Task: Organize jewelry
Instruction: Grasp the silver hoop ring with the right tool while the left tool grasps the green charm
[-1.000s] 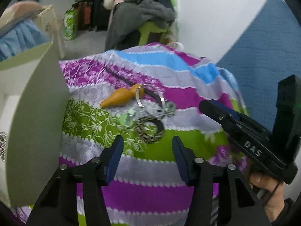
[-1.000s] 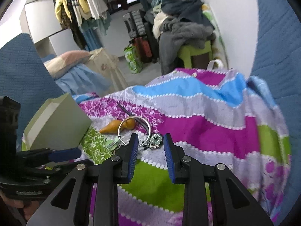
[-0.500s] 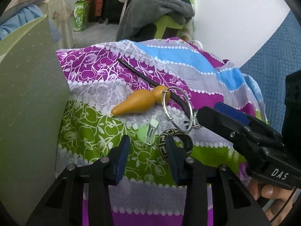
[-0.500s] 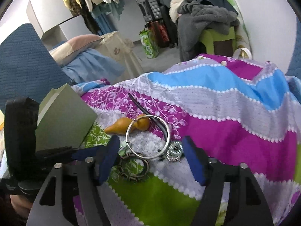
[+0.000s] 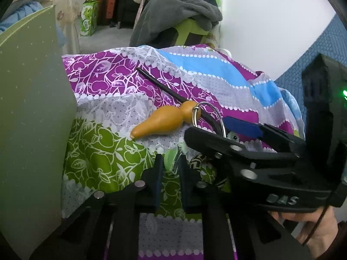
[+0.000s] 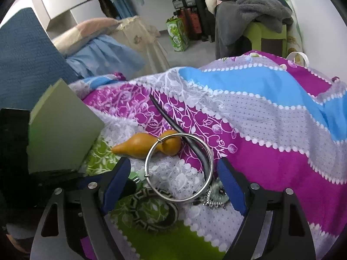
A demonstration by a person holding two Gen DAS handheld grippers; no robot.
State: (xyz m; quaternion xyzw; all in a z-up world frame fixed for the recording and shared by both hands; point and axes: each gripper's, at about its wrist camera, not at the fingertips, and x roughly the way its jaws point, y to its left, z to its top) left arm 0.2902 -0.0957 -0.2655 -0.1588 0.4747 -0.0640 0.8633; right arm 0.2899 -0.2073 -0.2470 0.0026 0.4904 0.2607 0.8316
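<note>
A silver bangle [image 6: 179, 169] lies on the striped bedspread beside an orange gourd pendant [image 6: 149, 144] and over a black stick [image 6: 173, 125]. A black-and-cream patterned ring [image 6: 155, 211] and a small grey charm with chain [image 6: 214, 196] lie nearest. My right gripper [image 6: 173, 184] is open, its fingers either side of the bangle. In the left wrist view the gourd [image 5: 164, 119] and bangle [image 5: 208, 117] show. My left gripper [image 5: 170, 169] is narrowed around a small pale green piece [image 5: 171, 158]; whether it grips is unclear. The right gripper [image 5: 216, 134] crosses over the patterned ring [image 5: 199, 159].
An open pale green box lid [image 5: 32, 108] stands at the left, also in the right wrist view [image 6: 63, 130]. A chair piled with grey clothes [image 6: 249, 6], a green bag [image 6: 177, 33] and a blue headboard [image 5: 314, 49] lie beyond the bed.
Both grippers have moved in toward the jewelry. My left gripper's fingers have narrowed over the pale green piece. My right gripper has opened wide and now brackets the bangle.
</note>
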